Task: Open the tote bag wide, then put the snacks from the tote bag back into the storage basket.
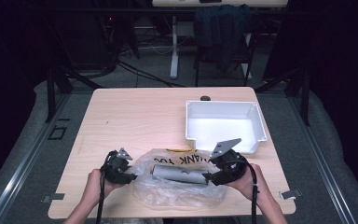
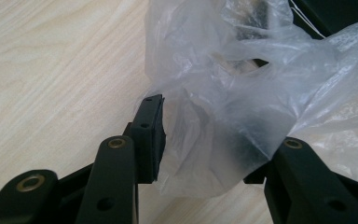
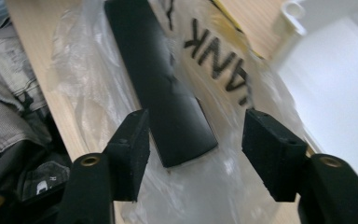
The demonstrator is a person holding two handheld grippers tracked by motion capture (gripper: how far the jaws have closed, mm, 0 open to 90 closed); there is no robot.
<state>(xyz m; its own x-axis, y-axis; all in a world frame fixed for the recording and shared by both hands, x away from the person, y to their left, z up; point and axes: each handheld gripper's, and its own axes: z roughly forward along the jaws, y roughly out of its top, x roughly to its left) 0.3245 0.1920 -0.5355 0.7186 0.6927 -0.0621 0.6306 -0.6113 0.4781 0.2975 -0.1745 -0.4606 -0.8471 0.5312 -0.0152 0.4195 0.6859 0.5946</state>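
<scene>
**Box in the bag, both grippers loose**

I judge the job as bagging the dark box, and most of it looks done. The box (image 1: 179, 174) lies inside the bag (image 1: 177, 186), flat on the table (image 1: 135, 116) close to the near edge, about midway between the near corners. Its long side runs along that edge. What is left, I think, is to settle or close the bag's mouth, and perhaps to carry it to the tray (image 1: 256, 121), which stands by the right edge, beyond the bag.

My left gripper (image 1: 123, 171) sits at the bag's left end. In the left gripper view its jaws stand partly apart with a fold of film between them; one pad (image 2: 153, 126) lies just beside the plastic, the other is hidden behind it, so I cannot see any real pinch. My right gripper (image 1: 214, 175) is at the box's right end. In the right gripper view its jaws stand apart on either side of that end, touching neither box nor bag, so I hold nothing there.

The box (image 3: 161, 93) is long, flat-sided and dark, with a matt face and a squared end. The bag (image 3: 223, 196) is thin, clear and crinkled, printed "THANK YOU" in dark letters, with a yellow strip at its far edge.
</scene>
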